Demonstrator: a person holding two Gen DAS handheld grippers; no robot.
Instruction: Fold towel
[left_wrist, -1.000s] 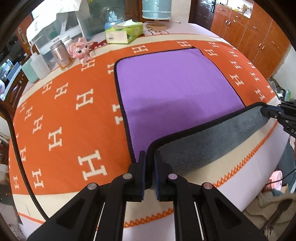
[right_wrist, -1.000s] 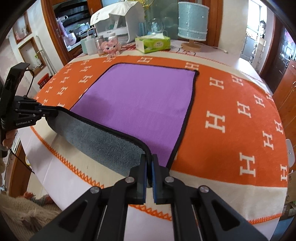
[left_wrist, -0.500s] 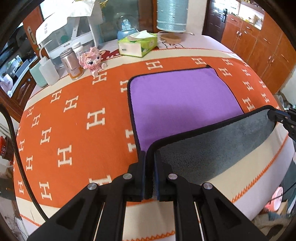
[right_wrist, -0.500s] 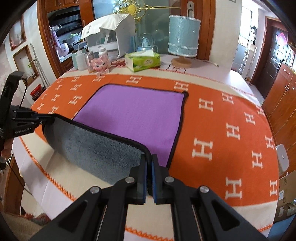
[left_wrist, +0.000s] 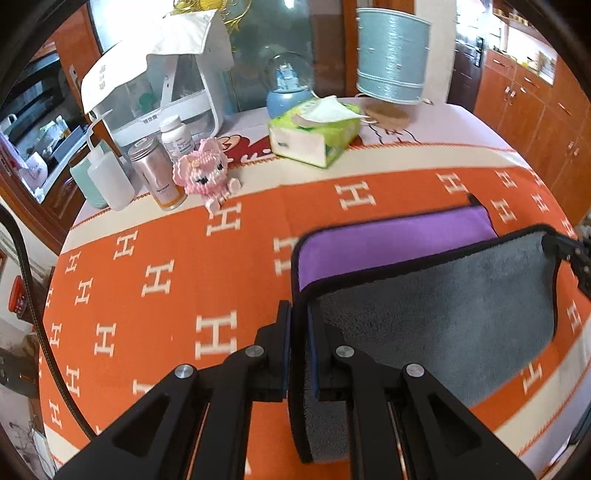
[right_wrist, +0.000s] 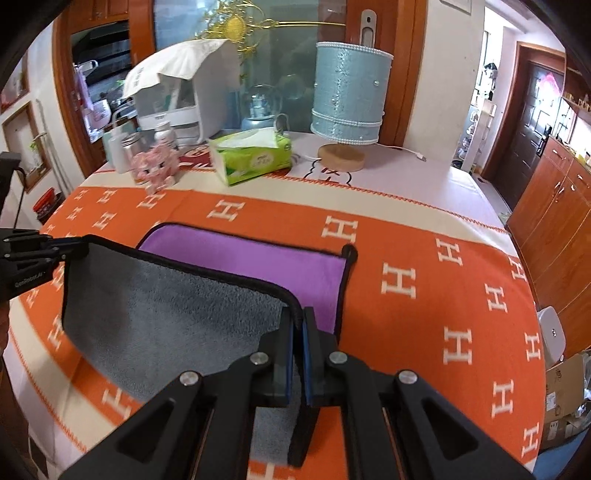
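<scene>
Our left gripper and right gripper each pinch a near corner of the purple, grey-backed, black-edged towel, lifted over the orange H-patterned tablecloth. "GenRobot.AI" marks one gripper. The green tissue box sits at the far edge.

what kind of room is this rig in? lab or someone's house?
Most likely a home dining room. The towel is being folded on a table under an orange blanket, with a tissue box, a table lamp and a snow globe at the back, and wooden cabinets alongside.
</scene>
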